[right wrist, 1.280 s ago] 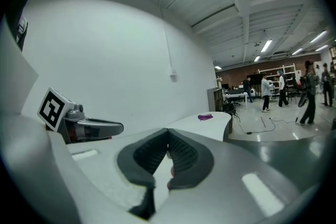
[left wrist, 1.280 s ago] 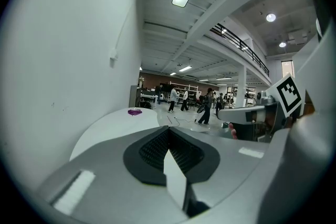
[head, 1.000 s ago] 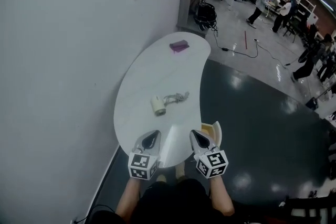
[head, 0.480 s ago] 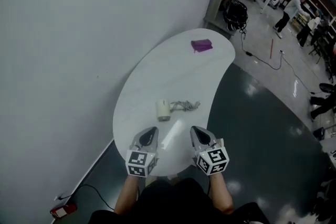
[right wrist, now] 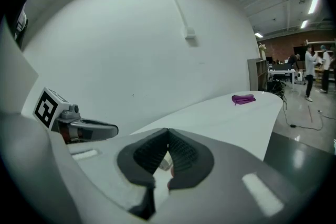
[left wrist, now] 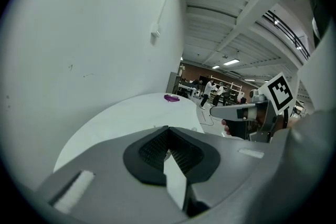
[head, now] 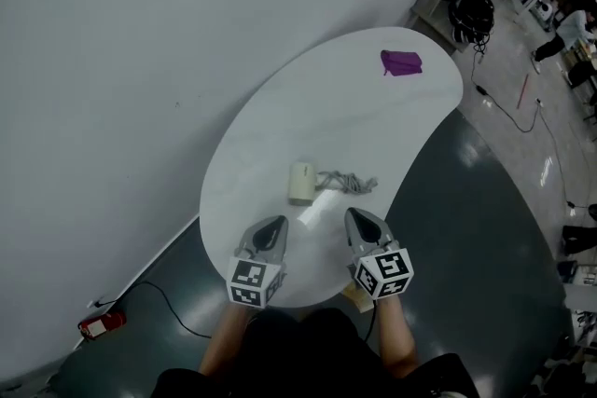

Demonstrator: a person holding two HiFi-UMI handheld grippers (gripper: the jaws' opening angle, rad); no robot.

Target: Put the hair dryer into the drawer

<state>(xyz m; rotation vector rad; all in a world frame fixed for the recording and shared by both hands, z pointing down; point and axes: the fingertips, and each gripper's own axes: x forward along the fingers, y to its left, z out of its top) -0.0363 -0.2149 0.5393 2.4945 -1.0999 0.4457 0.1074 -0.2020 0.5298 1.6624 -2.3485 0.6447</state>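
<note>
A white, bean-shaped tabletop [head: 280,121] stands with its long edge against a plain white wall [head: 131,61], and the person stands at its near, rounded end with a pair of tongs in each hand. The dryer [head: 300,183], small and cream-coloured, lies on the tabletop toward that near end. Its grey cord [head: 351,185] is bunched up on the side away from the wall. The dryer lies just ahead of the gap between the two pairs of tongs, touching neither of them. The left tongs [head: 271,228] and the right tongs [head: 360,221] are held side by side over the near edge, a little apart. Both point along the tabletop and tilt somewhat down, with their marker cubes back by the person's wrists. In each gripper view the ribbed black pads meet at the tips and hold nothing, so both pairs are closed and empty. At the far end of the tabletop, well apart from the dryer, lies a small purple thing [head: 401,62]; I cannot tell what it is. Below the wall side of the tabletop, a red object [head: 96,324] sits on the dark glossy floor [head: 466,228] with a thin black cable running from it. Beyond the tabletop the room opens out into a lit space where a few people [right wrist: 310,73] stand among desks.
</note>
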